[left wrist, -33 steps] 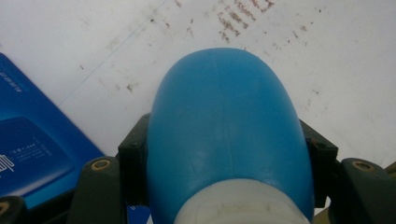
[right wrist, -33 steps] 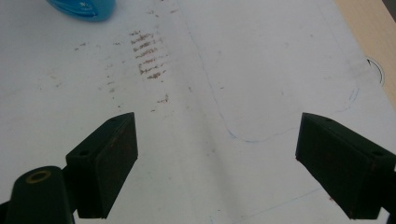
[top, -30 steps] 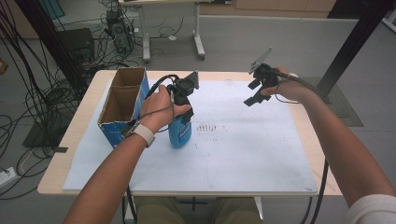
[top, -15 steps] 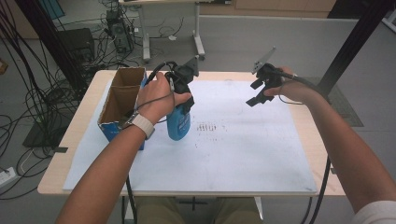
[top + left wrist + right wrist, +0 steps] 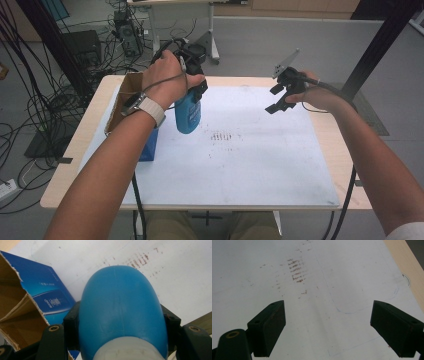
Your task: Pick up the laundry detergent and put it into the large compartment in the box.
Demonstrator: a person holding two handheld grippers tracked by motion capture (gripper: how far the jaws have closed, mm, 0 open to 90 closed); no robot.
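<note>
A blue bottle [image 5: 188, 114] with a pale neck hangs in the air above the white sheet [image 5: 250, 165], just right of the open cardboard box [image 5: 131, 86]. My left gripper [image 5: 192, 92] is shut on it near the neck. In the left gripper view the bottle [image 5: 121, 312] bulges between both black pads [image 5: 71, 327], base pointing away, with the box [image 5: 30, 305] below at left. My right gripper [image 5: 276, 100] hovers over the sheet's far right part, jaws wide apart. In the right gripper view it [image 5: 328, 330] is open with bare sheet between its fingers.
The box has blue printed sides and torn brown flaps and stands at the table's left edge. Brown smudges [image 5: 224, 137] mark the sheet's middle. The wooden table [image 5: 75, 165] shows around the sheet. Cables and table legs lie on the floor behind.
My left gripper has lifted the blue bottle off the sheet, up and slightly toward the far edge. The right gripper has stayed about where it was.
</note>
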